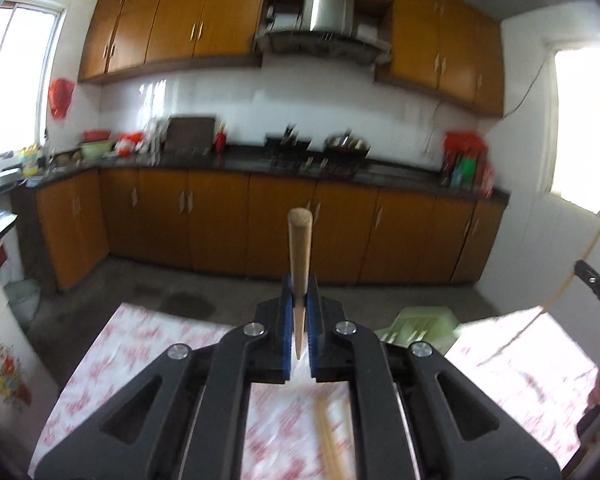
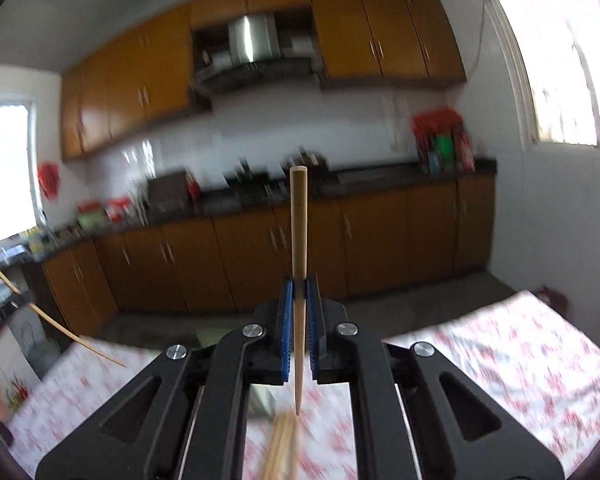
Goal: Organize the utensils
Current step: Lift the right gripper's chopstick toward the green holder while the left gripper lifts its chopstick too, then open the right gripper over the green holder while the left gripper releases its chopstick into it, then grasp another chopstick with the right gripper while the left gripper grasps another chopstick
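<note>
Left hand-held gripper [image 1: 299, 316] is clamped tight on one wooden chopstick [image 1: 299, 248], its blue pads [image 1: 287, 332] pressing both sides, thick end pointing out toward the kitchen and thin tip back toward my lens. My right hand-held gripper [image 2: 299, 320] is closed the same way on a second chopstick [image 2: 298, 240]. Both sticks hang in the air over the desk [image 1: 148, 344] with its red-patterned cloth.

I judge this as the carry step: each stick is picked up and not yet stowed. More loose chopsticks [image 1: 330, 444] lie on the cloth below my left tool. A pale green holder [image 1: 422, 326] sits on the desk just right of my left tool's fingers, and I take it as the likely destination. Next I would need to tip each stick upright, line it over an opening, and only then let the pads part.

Motion blur smears the cloth and counter clutter. The green holder is half hidden behind the tool, so I cannot tell its compartments. In the right view the same holder is almost wholly blocked.
</note>
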`<state>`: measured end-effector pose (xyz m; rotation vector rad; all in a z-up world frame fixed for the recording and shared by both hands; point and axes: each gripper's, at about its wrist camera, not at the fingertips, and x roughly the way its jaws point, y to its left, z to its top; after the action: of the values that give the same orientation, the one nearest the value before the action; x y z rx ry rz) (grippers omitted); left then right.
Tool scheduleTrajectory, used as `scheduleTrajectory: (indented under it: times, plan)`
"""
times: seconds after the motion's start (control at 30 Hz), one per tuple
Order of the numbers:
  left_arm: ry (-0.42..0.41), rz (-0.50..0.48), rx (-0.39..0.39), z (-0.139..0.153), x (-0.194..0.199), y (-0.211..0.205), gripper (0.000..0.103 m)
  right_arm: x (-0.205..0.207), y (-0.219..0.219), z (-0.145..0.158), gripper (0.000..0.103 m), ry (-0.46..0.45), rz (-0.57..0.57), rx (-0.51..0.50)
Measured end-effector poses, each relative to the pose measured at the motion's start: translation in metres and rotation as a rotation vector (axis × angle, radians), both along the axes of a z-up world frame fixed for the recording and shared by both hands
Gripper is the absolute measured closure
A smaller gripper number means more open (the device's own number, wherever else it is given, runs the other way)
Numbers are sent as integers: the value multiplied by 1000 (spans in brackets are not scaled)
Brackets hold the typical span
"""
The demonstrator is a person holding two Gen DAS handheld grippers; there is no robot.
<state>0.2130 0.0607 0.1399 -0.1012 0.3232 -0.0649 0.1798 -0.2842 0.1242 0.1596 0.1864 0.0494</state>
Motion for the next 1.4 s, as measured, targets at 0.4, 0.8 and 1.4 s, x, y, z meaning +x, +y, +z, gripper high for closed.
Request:
scheduleTrajectory:
  times: [0.4, 0.8, 1.4]
  plan:
    - [-35, -167, -56, -3, 31, -78, 95, 40, 42, -13, 95, -57, 94, 23]
    - [66, -148, -69, -52, 59, -80, 86, 43, 48, -37, 64, 56, 109, 24]
    - [347, 7, -37, -153, -14, 3, 67, 8, 21, -194, 79, 613, 149, 11]
